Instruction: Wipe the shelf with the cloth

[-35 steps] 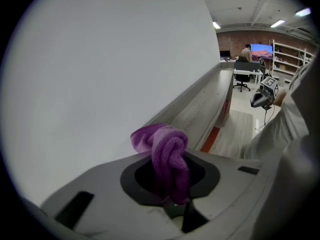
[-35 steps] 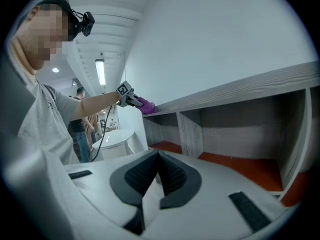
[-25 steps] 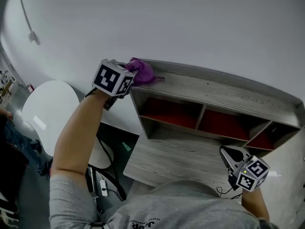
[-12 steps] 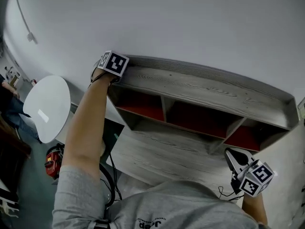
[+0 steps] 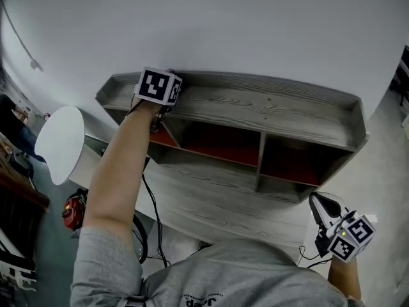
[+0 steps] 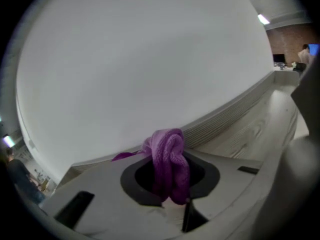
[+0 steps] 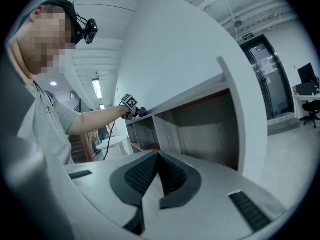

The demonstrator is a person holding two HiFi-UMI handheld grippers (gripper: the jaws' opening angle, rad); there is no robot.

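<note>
A white wall (image 5: 223, 24) rises behind a grey wood-grain shelf (image 5: 275, 110), and work is judged to be under way near the left end of its top board. The purple cloth (image 6: 170, 161) is pinched between the fingers of the left gripper (image 6: 169, 186). It is bunched up and pokes out ahead of them, close to the shelf's ribbed back edge by the wall. For a good wipe, the cloth should be pressed flat to the board and drawn along the grain toward the right end. The right gripper (image 7: 159, 176) is held low beside the worktop (image 5: 211, 200), its fingers pressed together on nothing. In the head view the cloth is hidden behind the marker cube, and whether it touches the board cannot be told.
</note>
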